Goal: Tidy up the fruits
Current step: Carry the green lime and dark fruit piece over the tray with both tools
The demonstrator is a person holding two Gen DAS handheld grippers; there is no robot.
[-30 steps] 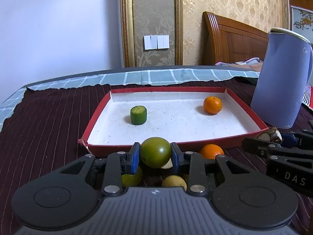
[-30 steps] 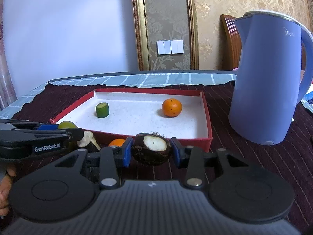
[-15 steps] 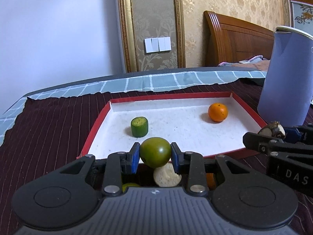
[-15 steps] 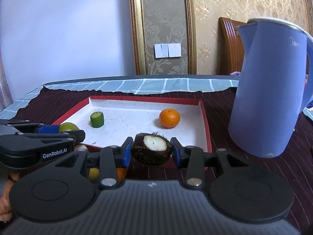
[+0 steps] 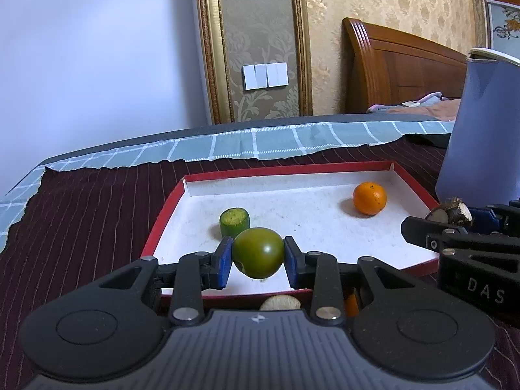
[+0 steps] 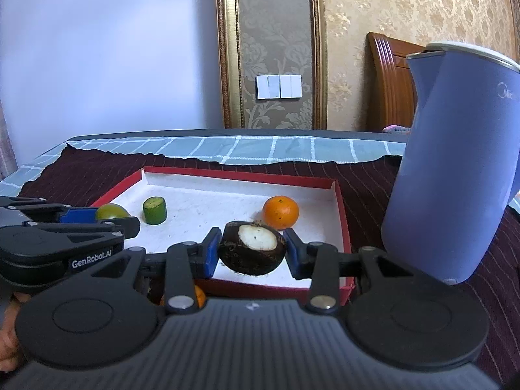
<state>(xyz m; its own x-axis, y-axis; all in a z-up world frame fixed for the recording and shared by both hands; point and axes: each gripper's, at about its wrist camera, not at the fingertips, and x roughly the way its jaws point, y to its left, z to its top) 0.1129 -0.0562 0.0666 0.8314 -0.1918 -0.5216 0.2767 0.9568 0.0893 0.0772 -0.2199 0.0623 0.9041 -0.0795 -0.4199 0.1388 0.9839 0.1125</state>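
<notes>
My left gripper [image 5: 258, 255] is shut on a green tomato [image 5: 258, 252], held just above the near edge of the red-rimmed white tray [image 5: 162, 217]. My right gripper [image 6: 252, 248] is shut on a dark brown fruit with a white cut top [image 6: 250, 248], over the tray's near right part. Inside the tray lie a green cut piece [image 5: 234, 222] and an orange [image 5: 370, 198]. In the right wrist view the left gripper [image 6: 113, 217] shows at the left with the tomato [image 6: 112, 211], and the tray [image 6: 341, 201] holds the orange [image 6: 280, 212] and green piece [image 6: 155, 210].
A tall blue kettle [image 6: 455, 169] stands right of the tray on the dark striped cloth [image 5: 81, 211]. More fruit lies before the tray: a pale piece [image 5: 280, 302] and an orange one [image 6: 199, 295]. A wooden headboard [image 5: 399, 71] is behind.
Both grippers have moved forward and a little up, from in front of the tray to over its near edge, each still holding its fruit. The loose fruits now sit mostly under the grippers.
</notes>
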